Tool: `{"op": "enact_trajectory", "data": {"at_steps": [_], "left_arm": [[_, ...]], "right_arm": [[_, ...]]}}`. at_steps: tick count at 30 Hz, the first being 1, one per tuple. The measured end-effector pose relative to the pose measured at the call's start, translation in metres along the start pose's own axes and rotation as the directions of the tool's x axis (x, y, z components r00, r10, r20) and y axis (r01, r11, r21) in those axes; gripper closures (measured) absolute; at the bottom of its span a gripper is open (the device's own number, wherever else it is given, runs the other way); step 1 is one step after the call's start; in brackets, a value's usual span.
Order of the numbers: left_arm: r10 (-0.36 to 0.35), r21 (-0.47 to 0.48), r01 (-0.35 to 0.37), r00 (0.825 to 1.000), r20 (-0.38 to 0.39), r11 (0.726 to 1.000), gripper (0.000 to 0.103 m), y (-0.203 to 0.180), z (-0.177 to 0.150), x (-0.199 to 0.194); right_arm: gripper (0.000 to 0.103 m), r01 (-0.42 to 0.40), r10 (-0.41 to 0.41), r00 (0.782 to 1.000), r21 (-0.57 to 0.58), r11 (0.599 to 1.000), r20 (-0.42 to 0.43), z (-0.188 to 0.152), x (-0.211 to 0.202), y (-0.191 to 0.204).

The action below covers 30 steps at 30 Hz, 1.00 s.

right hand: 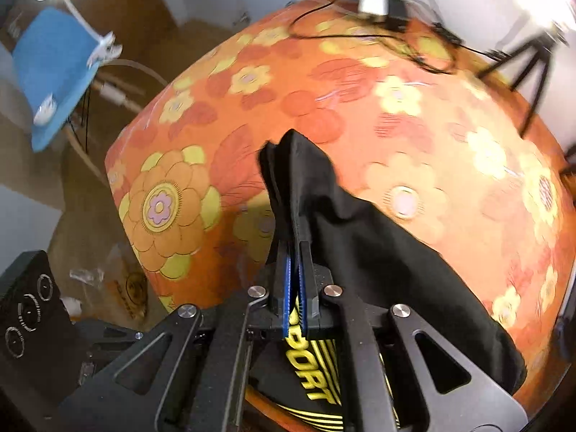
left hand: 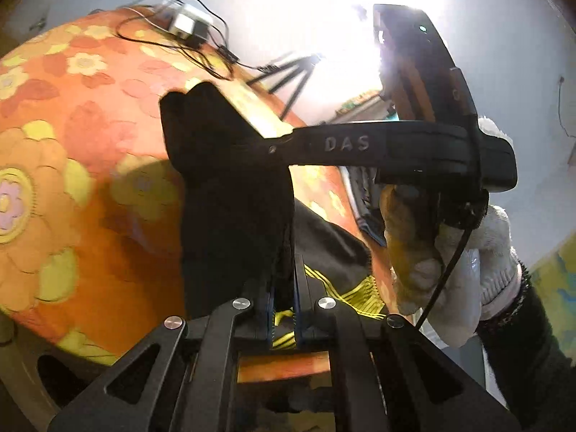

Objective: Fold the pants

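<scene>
The pants [left hand: 230, 187] are black with yellow stripes and yellow "SPORT" lettering. My left gripper [left hand: 284, 252] is shut on a bunched edge of them and holds it above the table. My right gripper [right hand: 293, 237] is shut on another edge of the pants [right hand: 378, 252], which drape down to the right over the table. In the left wrist view the right gripper [left hand: 277, 144] comes in from the right, held by a white-gloved hand [left hand: 478, 252], with its tip at the same black cloth. The fingertips of both are hidden in the cloth.
The table has an orange flowered cloth [right hand: 360, 108]. A white adapter with black cables [right hand: 378, 3] lies at its far edge. A tripod [right hand: 532, 64] stands beyond the far right. A blue chair [right hand: 54, 72] and a black device [right hand: 28, 309] are off the left side.
</scene>
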<state>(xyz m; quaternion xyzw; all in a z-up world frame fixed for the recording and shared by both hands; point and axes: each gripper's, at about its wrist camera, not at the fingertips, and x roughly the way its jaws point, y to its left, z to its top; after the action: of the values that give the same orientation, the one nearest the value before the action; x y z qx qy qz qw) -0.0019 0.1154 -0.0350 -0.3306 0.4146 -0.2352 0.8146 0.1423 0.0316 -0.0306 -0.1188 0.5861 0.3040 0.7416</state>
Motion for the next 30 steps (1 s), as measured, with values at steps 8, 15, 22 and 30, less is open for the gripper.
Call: {"op": "enact_trajectory", "data": {"at_steps": [8,15,22,30], "left_arm": [[-0.074,0.104,0.082,0.994,-0.079,0.991,0.097,-0.061,0.003,0.052],[-0.118,0.185,0.159,0.969,-0.216,0.97,0.097,-0.113,-0.012,0.115],[-0.072,0.264,0.184,0.921,-0.382,0.947,0.097,-0.143,-0.051,0.175],[-0.068,0.302,0.222,0.893,-0.445,0.927,0.097,-0.158,-0.059,0.195]], "right_arm": [[0.099,0.027,-0.041,0.993,0.123,0.992,0.113,-0.04,-0.057,-0.067],[0.099,0.063,-0.107,0.983,0.273,0.96,0.148,-0.115,-0.093,-0.144],[0.099,0.09,-0.168,0.978,0.474,0.876,0.126,-0.21,-0.092,-0.226],[0.099,0.022,-0.124,0.981,0.553,0.833,0.147,-0.264,-0.08,-0.258]]}}
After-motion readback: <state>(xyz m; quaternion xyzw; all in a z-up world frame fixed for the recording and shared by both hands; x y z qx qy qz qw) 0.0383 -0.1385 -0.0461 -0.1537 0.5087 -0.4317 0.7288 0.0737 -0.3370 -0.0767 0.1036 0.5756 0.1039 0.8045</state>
